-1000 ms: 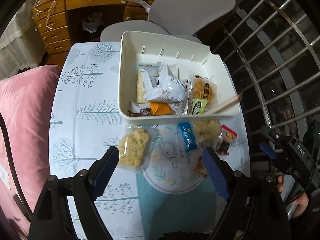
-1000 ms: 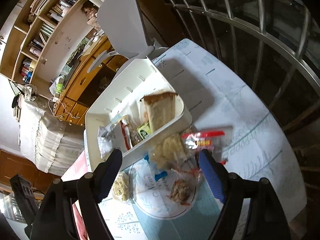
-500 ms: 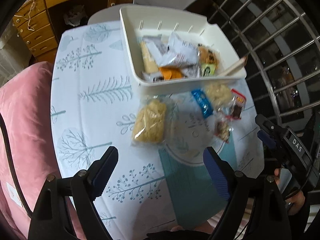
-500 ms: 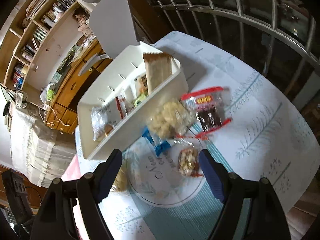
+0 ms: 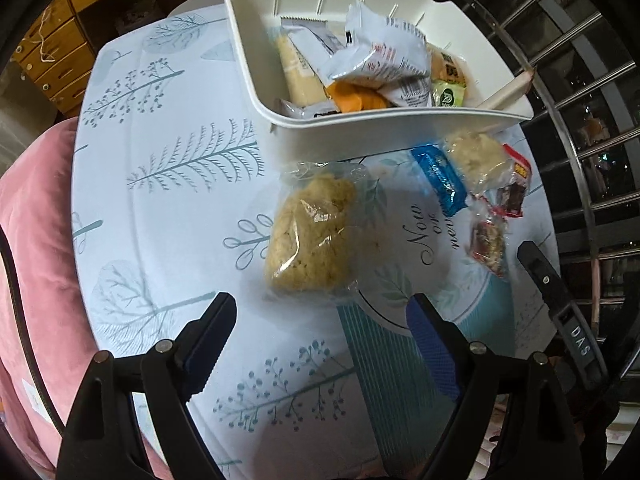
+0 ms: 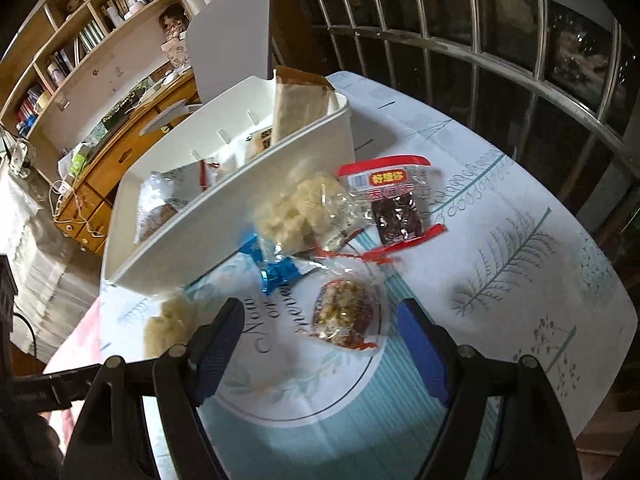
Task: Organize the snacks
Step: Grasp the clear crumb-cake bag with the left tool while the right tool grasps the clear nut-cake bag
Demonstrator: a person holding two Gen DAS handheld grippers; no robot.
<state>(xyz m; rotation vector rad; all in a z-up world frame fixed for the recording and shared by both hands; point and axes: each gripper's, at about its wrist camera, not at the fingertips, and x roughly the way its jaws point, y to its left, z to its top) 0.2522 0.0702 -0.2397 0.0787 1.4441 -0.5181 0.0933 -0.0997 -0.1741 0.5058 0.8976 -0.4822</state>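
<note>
A white bin (image 5: 400,130) (image 6: 240,216) on the round table holds several snack packets. On the table in front of it lie a clear-wrapped yellow rice cake (image 5: 312,236) (image 6: 168,326), a blue packet (image 5: 440,178) (image 6: 276,272), a pale puffed snack bag (image 5: 476,152) (image 6: 300,208), a red dark-fruit packet (image 5: 516,188) (image 6: 394,200) and a nut bar in clear wrap (image 5: 488,240) (image 6: 344,314). My left gripper (image 5: 320,340) is open, just short of the rice cake. My right gripper (image 6: 320,340) is open, its fingers either side of the nut bar.
The table has a white tree-print cloth (image 5: 168,184) with a teal round centre (image 6: 320,400). A pink cushion (image 5: 36,240) lies at the left. A grey chair (image 6: 232,28), wooden drawers (image 5: 56,52) and shelves stand behind. Window bars (image 6: 480,48) run along the right.
Both grippers have dropped lower and closer to the table. The left now faces the rice cake closely; the right has come down around the nut bar. Both stay open.
</note>
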